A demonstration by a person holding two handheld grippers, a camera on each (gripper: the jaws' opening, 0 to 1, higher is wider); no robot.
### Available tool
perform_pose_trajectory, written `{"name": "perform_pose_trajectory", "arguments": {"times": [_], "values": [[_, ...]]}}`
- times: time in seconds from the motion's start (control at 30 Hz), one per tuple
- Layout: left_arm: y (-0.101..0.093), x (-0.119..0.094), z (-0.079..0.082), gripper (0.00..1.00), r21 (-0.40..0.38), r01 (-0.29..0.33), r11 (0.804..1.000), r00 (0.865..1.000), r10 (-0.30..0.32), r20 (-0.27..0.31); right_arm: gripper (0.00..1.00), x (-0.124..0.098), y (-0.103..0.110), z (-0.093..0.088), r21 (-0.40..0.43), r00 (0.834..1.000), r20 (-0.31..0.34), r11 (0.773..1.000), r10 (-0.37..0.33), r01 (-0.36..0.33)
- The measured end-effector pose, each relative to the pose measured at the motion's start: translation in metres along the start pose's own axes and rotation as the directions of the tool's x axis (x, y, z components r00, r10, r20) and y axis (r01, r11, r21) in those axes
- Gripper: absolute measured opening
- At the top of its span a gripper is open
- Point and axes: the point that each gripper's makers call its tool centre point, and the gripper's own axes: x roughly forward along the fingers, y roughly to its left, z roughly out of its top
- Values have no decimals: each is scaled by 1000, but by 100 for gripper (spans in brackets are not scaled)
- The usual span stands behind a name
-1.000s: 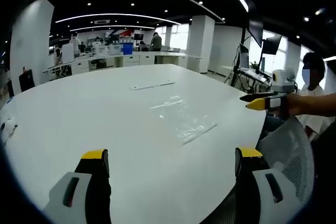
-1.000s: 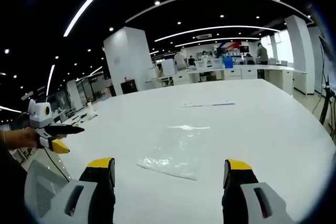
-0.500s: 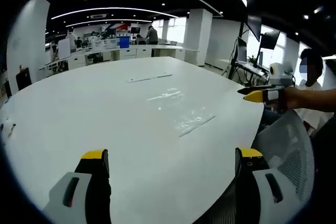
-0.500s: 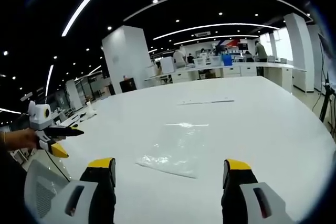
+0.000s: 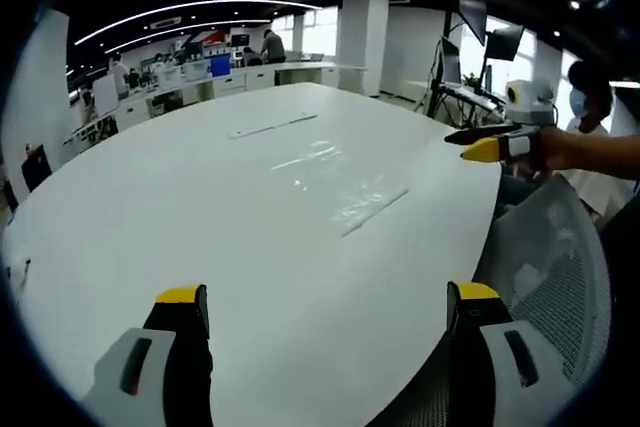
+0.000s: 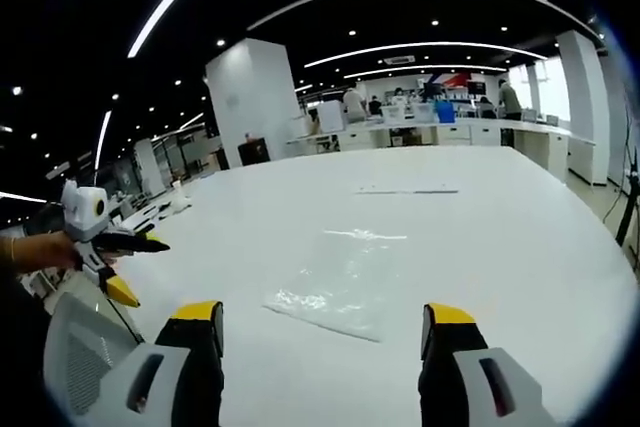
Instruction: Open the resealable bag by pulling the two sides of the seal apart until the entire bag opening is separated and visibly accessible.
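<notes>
On the round white table (image 6: pixel 520 247) lies a clear plastic resealable bag (image 6: pixel 340 272), flat, with no readable print. My left gripper (image 5: pixel 325 307) and right gripper (image 6: pixel 320 322) both hold their jaws wide apart, short of the bag.

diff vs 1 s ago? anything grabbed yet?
Nothing grabbed. The left gripper has spread its jaws a little wider, as the right gripper view shows; the right gripper stays open off the table's edge. Both cameras shifted slightly, so the framing differs. The resealable bag lies flat on the white table where it was, untouched, and the thin strip beyond it has not moved.
</notes>
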Motion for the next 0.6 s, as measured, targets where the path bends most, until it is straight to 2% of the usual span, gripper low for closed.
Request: {"name": "perform_pose_trajectory", "arguments": {"times": [0.27, 0.33, 0.53, 0.6], "values": [[0, 6, -4, 98, 74, 12, 997, 998, -8, -64, 75, 15, 6, 5, -65, 999, -23, 997, 37, -38], [1, 9, -3, 98, 88, 10, 996, 998, -4, -64, 75, 19, 7, 4, -85, 998, -39, 995, 44, -48], [0, 16, -2, 94, 84, 27, 996, 997, -21, -72, 72, 38, 16, -6, -163, 991, -103, 982, 83, -99], [-2, 18, -1, 92, 57, 33, 998, 998, -30, -62, 71, 44, 19, -9, -176, 987, -121, 977, 101, -121]]}}
